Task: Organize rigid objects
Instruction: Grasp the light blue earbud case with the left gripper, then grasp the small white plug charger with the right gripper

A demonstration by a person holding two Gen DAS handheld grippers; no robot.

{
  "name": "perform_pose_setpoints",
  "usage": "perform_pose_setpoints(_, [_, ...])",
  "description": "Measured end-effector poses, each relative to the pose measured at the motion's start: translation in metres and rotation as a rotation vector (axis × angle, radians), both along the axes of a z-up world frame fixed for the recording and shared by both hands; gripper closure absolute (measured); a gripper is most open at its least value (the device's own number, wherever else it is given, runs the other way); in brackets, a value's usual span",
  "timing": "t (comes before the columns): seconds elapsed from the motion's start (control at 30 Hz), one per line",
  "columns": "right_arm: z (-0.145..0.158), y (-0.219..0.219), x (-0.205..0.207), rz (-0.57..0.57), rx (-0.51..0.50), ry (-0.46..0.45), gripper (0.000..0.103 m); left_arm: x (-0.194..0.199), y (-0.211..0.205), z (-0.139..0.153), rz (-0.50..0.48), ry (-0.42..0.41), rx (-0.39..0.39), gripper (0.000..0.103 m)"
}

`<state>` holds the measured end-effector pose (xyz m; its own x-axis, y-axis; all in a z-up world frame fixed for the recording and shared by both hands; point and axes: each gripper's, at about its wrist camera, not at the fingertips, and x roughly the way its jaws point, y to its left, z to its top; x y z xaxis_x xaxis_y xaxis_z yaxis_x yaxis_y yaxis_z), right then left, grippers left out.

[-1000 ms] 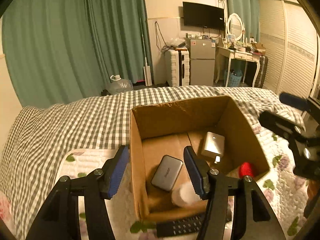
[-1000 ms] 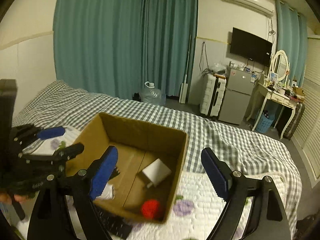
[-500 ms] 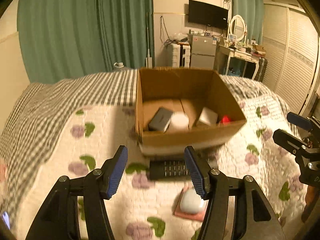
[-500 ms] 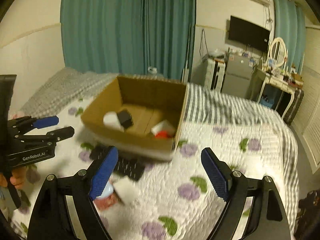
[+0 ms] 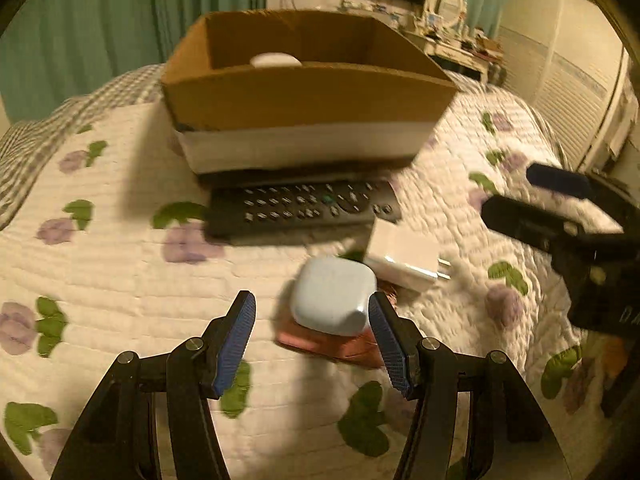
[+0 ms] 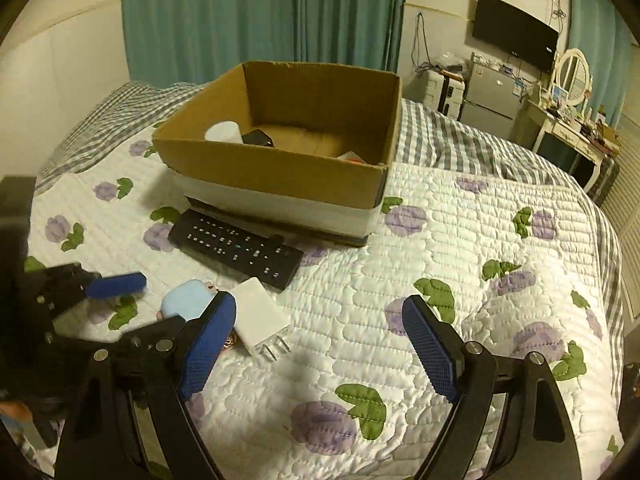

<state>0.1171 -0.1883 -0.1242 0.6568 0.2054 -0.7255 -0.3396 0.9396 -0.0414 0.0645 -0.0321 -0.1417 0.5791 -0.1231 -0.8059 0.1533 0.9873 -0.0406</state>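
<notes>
A cardboard box (image 5: 304, 92) (image 6: 280, 172) stands on the flowered quilt and holds a white round thing (image 6: 223, 133), a dark device (image 6: 258, 138) and more. In front of it lie a black remote (image 5: 300, 204) (image 6: 236, 248), a white charger plug (image 5: 404, 256) (image 6: 260, 320) and a pale blue case (image 5: 332, 296) (image 6: 186, 298) on a reddish pad (image 5: 340, 344). My left gripper (image 5: 312, 338) is open, low over the quilt, its fingers reaching either side of the blue case's near end. My right gripper (image 6: 320, 344) is open and empty, just right of the charger.
The quilt (image 6: 460, 240) covers the bed, with a checked sheet (image 6: 460, 140) beyond. Green curtains (image 6: 260, 16), a fridge (image 6: 488, 96), a wall TV (image 6: 514, 32) and a dressing table (image 6: 568, 128) stand at the back of the room.
Both grippers have pulled back from over the box and dropped towards the quilt. My left gripper has come down close to the blue case. Both stay open.
</notes>
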Motion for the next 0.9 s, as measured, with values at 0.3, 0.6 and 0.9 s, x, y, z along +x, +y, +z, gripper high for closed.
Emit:
perform_pose_setpoints(0.3, [-0.009, 0.004, 0.006, 0.000, -0.027, 0.024, 0.018, 0.011, -0.005, -0.019, -0.033, 0.047, -0.020, 0.052])
perform_pose_setpoints(0.6, [-0.019, 0.018, 0.006, 0.051, -0.059, 0.040, 0.018, 0.003, 0.006, 0.007, 0.061, -0.070, 0.080, 0.052])
perform_pose_setpoints(0.9, [-0.043, 0.047, 0.020, 0.132, -0.098, 0.104, 0.026, 0.009, 0.024, 0.010, 0.140, -0.067, 0.088, 0.052])
